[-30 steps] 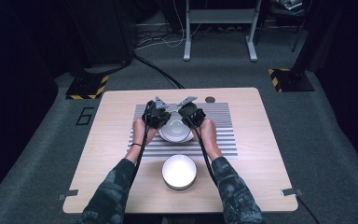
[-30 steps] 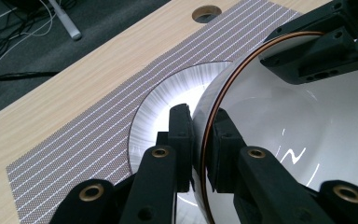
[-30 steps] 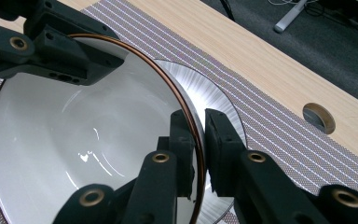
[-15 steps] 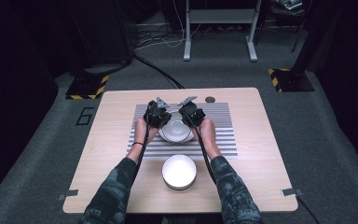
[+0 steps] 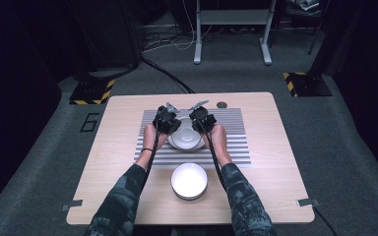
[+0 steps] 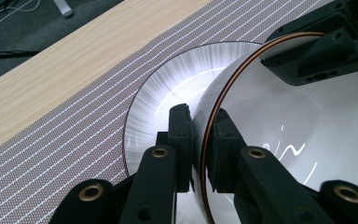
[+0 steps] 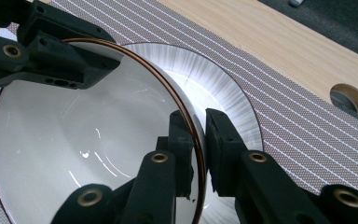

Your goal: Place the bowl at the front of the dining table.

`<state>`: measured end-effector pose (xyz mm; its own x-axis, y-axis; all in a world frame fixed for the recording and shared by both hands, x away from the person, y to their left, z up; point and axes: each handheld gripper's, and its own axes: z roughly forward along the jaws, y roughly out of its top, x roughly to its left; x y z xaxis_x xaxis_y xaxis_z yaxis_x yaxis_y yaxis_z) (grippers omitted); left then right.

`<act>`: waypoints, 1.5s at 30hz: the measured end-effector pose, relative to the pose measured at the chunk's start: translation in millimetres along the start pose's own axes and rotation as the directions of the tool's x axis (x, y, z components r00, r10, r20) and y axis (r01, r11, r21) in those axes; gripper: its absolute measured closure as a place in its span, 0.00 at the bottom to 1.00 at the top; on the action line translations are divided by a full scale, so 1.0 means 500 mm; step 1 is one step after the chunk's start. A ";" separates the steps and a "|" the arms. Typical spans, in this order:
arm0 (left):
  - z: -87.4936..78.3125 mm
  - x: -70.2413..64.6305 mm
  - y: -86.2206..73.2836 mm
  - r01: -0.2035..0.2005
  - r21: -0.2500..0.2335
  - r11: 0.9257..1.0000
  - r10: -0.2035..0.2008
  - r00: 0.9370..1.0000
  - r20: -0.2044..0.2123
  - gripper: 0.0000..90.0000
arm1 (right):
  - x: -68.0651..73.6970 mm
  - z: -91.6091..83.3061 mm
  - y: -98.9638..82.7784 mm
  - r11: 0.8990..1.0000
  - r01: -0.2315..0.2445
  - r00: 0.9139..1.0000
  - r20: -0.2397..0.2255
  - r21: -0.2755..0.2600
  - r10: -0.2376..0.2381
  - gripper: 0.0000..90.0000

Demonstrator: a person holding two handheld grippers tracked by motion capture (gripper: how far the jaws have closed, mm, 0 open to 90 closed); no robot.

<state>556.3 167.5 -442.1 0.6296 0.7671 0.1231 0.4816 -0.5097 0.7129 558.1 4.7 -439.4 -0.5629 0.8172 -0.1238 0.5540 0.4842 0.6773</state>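
Both the left gripper (image 6: 200,144) and right gripper (image 7: 199,149) pinch opposite rims of the white copper-rimmed ceramic bowl (image 5: 186,136), held directly above the white ribbed plate (image 6: 168,93).

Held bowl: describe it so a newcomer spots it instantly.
On the wooden table lies a striped mat. At the mat's middle, both grippers pinch a white bowl by opposite sides of its rim, above a plate. The other white bowl, nearer the person, sits off the mat, untouched.
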 end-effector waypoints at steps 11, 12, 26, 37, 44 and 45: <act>0.012 0.005 -0.001 0.025 0.002 1.000 -0.025 1.000 0.007 0.90 | -0.006 0.013 -0.003 1.000 -0.023 1.000 -0.004 0.015 0.023 0.90; 0.013 0.005 -0.001 0.030 0.000 1.000 -0.030 1.000 0.007 0.90 | -0.007 0.014 -0.003 1.000 -0.021 1.000 -0.003 0.015 0.021 0.90; 0.027 0.018 -0.009 0.086 0.005 0.996 -0.086 0.996 -0.008 0.88 | -0.004 0.026 -0.005 0.997 -0.068 0.998 0.008 0.031 0.067 0.93; 0.034 0.022 -0.013 0.108 0.015 0.994 -0.108 0.994 -0.018 0.88 | -0.007 0.033 -0.002 0.995 -0.089 0.996 0.013 0.034 0.089 0.92; 0.037 0.022 -0.015 0.118 0.020 0.993 -0.117 0.993 -0.027 0.89 | -0.009 0.037 -0.002 0.995 -0.095 0.995 0.016 0.036 0.095 0.92; 0.038 0.022 -0.016 0.122 0.020 0.992 -0.121 0.992 -0.027 0.89 | -0.010 0.037 -0.003 0.994 -0.101 0.995 0.016 0.038 0.101 0.92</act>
<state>571.0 172.5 -459.4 0.5497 0.8336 0.0545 0.5670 -0.4202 0.7084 571.5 6.0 -453.1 -0.4943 0.8668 -0.0665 0.6313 0.4105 0.6580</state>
